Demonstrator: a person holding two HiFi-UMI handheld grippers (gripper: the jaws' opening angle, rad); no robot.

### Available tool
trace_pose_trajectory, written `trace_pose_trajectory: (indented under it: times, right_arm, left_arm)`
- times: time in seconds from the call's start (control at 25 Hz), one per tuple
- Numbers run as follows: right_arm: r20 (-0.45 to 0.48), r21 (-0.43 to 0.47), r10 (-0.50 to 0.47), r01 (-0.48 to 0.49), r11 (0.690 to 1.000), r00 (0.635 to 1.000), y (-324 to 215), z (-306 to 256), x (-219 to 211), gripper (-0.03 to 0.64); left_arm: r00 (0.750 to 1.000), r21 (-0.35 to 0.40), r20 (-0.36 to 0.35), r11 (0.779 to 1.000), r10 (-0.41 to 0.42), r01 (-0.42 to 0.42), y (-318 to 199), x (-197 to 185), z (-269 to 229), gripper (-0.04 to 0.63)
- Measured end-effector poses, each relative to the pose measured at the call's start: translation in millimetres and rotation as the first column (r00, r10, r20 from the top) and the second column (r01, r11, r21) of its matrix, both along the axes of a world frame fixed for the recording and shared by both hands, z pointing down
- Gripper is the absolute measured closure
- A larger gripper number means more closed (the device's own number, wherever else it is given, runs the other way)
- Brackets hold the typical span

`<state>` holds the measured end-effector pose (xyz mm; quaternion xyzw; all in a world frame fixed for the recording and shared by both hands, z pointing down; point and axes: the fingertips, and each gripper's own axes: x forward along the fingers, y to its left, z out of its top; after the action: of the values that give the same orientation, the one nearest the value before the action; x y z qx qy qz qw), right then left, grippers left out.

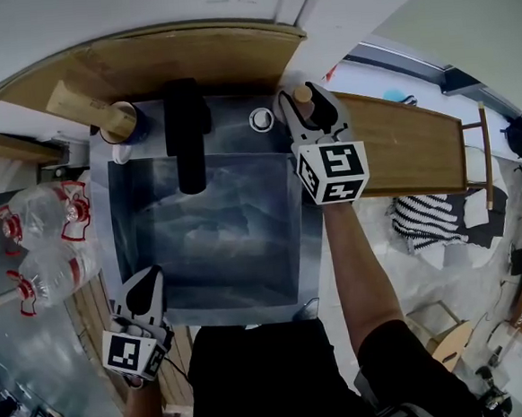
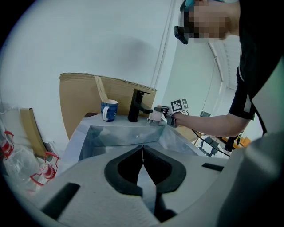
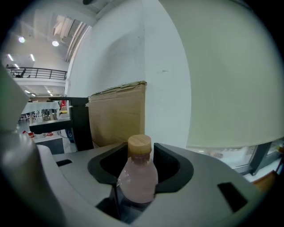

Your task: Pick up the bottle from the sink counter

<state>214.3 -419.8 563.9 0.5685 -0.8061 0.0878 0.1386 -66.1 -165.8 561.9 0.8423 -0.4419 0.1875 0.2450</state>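
A small clear bottle (image 3: 137, 177) of pinkish liquid with a round wooden cap (image 3: 140, 145) stands at the back right corner of the steel sink (image 1: 106, 226). My right gripper (image 1: 300, 110) is around it, the pads pressing on its body below the cap. In the head view only the bottle's cap (image 1: 302, 93) shows between the jaws. The left gripper view shows the bottle (image 2: 156, 116) far off beside the tap. My left gripper (image 1: 146, 289) hovers over the sink's front left corner, jaws shut and empty.
A black tap (image 1: 188, 132) rises at the sink's back edge, with a blue mug (image 1: 124, 124) to its left and a white ring (image 1: 261, 118) to its right. Cardboard (image 1: 142, 64) leans on the wall behind. Packed plastic bottles (image 1: 43, 243) lie left; a wooden bench (image 1: 409, 146) stands right.
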Motion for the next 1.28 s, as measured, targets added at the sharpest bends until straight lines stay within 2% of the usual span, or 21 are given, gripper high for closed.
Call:
trace_pose_trajectory:
  times: [0.2, 0.68, 0.92, 1.28]
  right_arm:
    - [-0.022, 0.02, 0.019, -0.019, 1.0, 1.0, -0.8, -0.4, 1.7, 0.472]
    - [-0.019, 0.007, 0.009, -0.009, 1.0, 1.0, 5.4, -7.4, -0.6, 0.476]
    - [-0.034, 0.019, -0.003, 0.004, 1.0, 0.999, 15.6, -31.0, -6.8, 0.476]
    - [-0.027, 0.044, -0.018, 0.019, 0.999, 0.999, 42.4, -76.8, -22.7, 0.476]
  left_arm:
    - [1.0, -0.011, 0.008, 1.0, -0.006, 0.006, 2.8, -1.6, 2.8, 0.575]
    - [1.0, -0.011, 0.006, 1.0, -0.012, 0.012, -1.9, -5.2, -1.9, 0.575]
    - [0.999, 0.027, -0.044, 1.0, 0.009, -0.008, -5.0, -4.3, -20.0, 0.574]
    - [0.998, 0.114, -0.06, 0.993, 0.021, -0.014, -9.0, -20.6, -49.4, 0.575]
